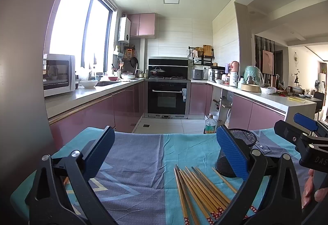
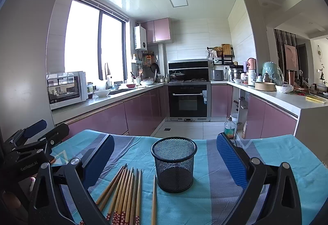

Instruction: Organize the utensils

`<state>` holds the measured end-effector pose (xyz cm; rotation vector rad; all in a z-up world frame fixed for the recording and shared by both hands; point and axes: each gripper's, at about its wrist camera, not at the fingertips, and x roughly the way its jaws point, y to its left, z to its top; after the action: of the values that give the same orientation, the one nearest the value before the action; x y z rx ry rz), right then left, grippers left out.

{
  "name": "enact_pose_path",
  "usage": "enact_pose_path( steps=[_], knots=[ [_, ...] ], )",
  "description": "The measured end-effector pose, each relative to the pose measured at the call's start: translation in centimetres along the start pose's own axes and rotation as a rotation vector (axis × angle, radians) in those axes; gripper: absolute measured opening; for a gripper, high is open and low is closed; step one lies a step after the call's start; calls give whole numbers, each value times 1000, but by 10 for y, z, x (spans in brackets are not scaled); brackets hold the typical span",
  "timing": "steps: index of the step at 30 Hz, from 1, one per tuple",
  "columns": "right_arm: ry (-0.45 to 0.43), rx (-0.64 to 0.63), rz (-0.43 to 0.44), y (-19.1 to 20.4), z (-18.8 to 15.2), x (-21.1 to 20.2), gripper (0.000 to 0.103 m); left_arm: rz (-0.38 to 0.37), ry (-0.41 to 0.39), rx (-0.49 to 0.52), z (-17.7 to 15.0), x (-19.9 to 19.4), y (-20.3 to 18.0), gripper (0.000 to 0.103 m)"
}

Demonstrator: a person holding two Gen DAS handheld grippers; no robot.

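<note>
So the chopsticks (image 2: 127, 194) are being left in a loose fanned bunch on the desk's blue-and-grey striped cloth (image 2: 215, 194), with one single chopstick (image 2: 153, 200) lying a bit apart, just beside the black mesh cup (image 2: 174, 165), which is standing upright and has nothing visible in it. Nothing is being gripped right now: the right gripper (image 2: 165, 157) is being held above the desk with its fingers spread wide, the cup showing between them, and the left gripper (image 1: 164, 155) is being held off to the left, fingers just as wide apart. Pink kitchen cabinets (image 2: 143, 110) are being seen behind.
</note>
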<state>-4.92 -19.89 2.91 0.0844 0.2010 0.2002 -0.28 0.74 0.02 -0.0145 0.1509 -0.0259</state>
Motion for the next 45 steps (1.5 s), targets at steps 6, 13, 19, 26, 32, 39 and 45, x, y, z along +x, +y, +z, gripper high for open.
enact_pose_path(
  steps=[6, 13, 19, 26, 32, 39, 45],
  knots=[
    [0, 1, 1, -1, -1, 0, 96, 2, 0, 2, 0, 0, 0, 98],
    [4, 3, 3, -1, -2, -1, 96, 1, 1, 1, 0, 0, 0, 98],
    [5, 6, 4, -2, -2, 0, 96, 2, 0, 1, 0, 0, -1, 98],
    [5, 6, 4, -2, -2, 0, 96, 1, 2, 1, 0, 1, -1, 98],
    [9, 5, 7, -3, -3, 0, 96, 2, 4, 0, 0, 1, -2, 98],
    [16, 4, 14, -3, -4, 2, 96, 1, 15, -2, -1, 2, -6, 98],
    [31, 6, 22, -5, -4, 4, 96, 3, 33, -7, -2, 4, -8, 98]
  ],
)
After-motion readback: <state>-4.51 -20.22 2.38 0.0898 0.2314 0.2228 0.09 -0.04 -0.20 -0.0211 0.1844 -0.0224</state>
